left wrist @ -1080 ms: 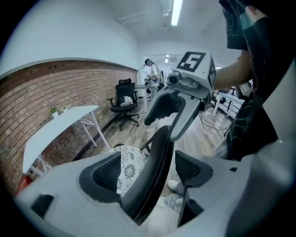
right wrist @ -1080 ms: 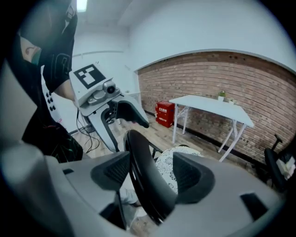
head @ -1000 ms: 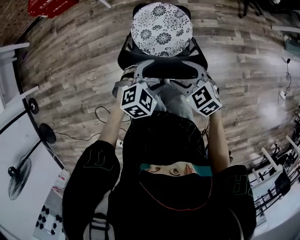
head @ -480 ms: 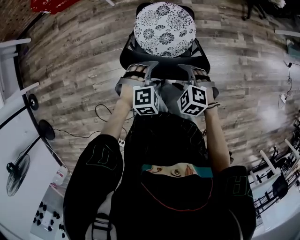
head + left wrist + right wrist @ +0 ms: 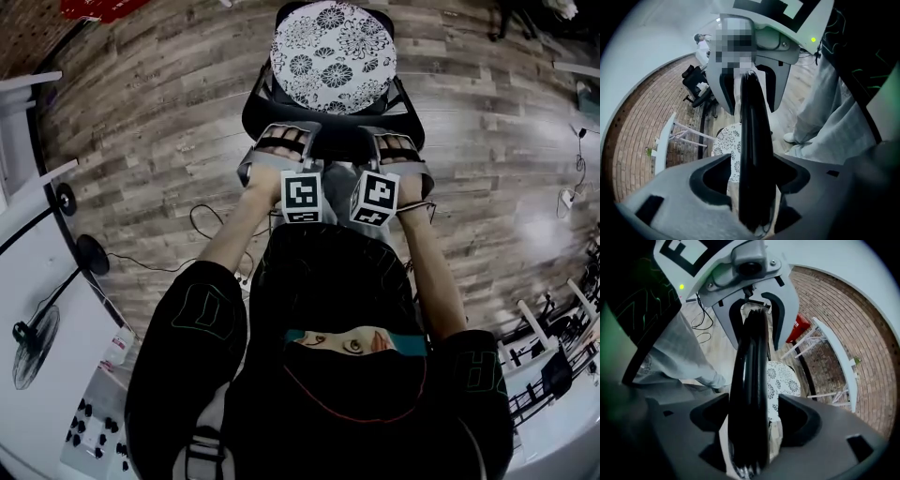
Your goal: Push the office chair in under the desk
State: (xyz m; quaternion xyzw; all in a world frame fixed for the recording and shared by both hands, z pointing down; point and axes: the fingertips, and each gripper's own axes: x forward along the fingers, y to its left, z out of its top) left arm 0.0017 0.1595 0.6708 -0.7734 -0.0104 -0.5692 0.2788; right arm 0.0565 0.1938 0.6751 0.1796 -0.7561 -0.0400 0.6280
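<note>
The office chair stands on the wood floor ahead of me, with a round flower-print cushion on its seat. Its black backrest is nearest to me. My left gripper and right gripper both straddle the backrest's top edge, side by side. In the left gripper view the backrest edge runs between the jaws of the left gripper. These jaws are closing, with a gap still on each side. In the right gripper view the backrest lies between the jaws of the right gripper, which stand apart from it.
A white desk runs along the left, with a standing fan by it. A black cable lies on the floor at my left. A white table frame stands by the brick wall, with black chairs beyond. Metal racks stand at the right.
Both grippers have moved forward and down over the backrest's top edge, and their marker cubes have drawn closer together. The chair has shifted slightly away from me.
</note>
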